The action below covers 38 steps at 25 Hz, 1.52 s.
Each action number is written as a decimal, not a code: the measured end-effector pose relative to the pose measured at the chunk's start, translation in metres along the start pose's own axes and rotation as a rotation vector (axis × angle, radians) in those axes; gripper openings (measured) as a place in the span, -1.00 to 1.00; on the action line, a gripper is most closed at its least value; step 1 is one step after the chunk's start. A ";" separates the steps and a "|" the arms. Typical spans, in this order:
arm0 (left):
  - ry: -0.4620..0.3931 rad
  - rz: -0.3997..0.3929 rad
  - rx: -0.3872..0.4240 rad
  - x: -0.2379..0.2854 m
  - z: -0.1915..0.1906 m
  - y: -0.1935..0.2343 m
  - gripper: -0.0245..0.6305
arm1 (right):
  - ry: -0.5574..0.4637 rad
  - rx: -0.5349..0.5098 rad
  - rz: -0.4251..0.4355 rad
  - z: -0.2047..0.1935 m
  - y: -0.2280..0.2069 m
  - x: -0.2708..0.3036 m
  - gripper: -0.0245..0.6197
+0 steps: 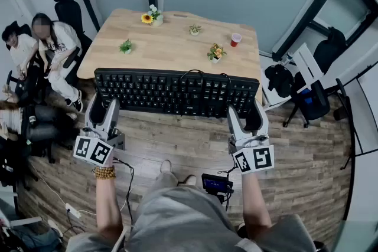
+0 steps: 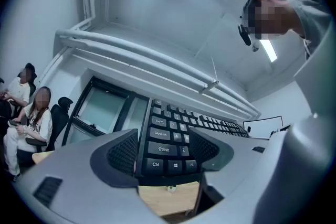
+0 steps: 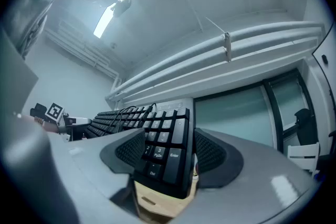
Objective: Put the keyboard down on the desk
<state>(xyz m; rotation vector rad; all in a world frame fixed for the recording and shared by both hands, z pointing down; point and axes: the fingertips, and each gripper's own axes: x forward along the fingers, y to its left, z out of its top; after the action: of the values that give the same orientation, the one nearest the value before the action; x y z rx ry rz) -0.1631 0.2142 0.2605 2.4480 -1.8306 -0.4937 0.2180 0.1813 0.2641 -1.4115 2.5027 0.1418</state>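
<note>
I see a black full-size keyboard (image 1: pixel 177 93) with its cable looped on top, held level in the air over the near edge of the light wooden desk (image 1: pixel 171 47). My left gripper (image 1: pixel 103 105) is shut on its left end. In the left gripper view the Ctrl and Shift keys of the keyboard (image 2: pixel 167 136) sit between the pads of that gripper (image 2: pixel 165 153). My right gripper (image 1: pixel 247 117) is shut on the right end. The right gripper view shows the number-pad end of the keyboard (image 3: pixel 167 136) clamped in that gripper (image 3: pixel 164 157).
On the desk stand several small potted plants, among them a sunflower (image 1: pixel 147 18) and an orange flower pot (image 1: pixel 217 53), plus a red cup (image 1: pixel 235 39). Seated people (image 1: pixel 54 44) and office chairs are at the left. A black chair (image 1: pixel 307 100) stands at the right. Wood floor lies below.
</note>
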 end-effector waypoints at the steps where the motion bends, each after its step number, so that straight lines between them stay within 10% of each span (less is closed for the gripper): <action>1: -0.005 0.011 -0.006 -0.005 0.001 -0.001 -0.01 | -0.006 0.009 0.015 0.003 0.002 -0.003 -0.01; 18: -0.035 0.058 -0.022 -0.012 -0.011 -0.005 -0.01 | -0.046 0.054 0.099 0.000 -0.005 -0.003 0.00; 38: 0.049 -0.042 -0.207 0.240 -0.078 0.204 -0.02 | 0.105 -0.036 -0.069 -0.079 -0.043 0.261 0.00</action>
<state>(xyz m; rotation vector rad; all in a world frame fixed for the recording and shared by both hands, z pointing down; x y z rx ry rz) -0.2703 -0.0853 0.3261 2.3435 -1.6235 -0.5878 0.1122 -0.0742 0.2702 -1.5556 2.5431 0.1023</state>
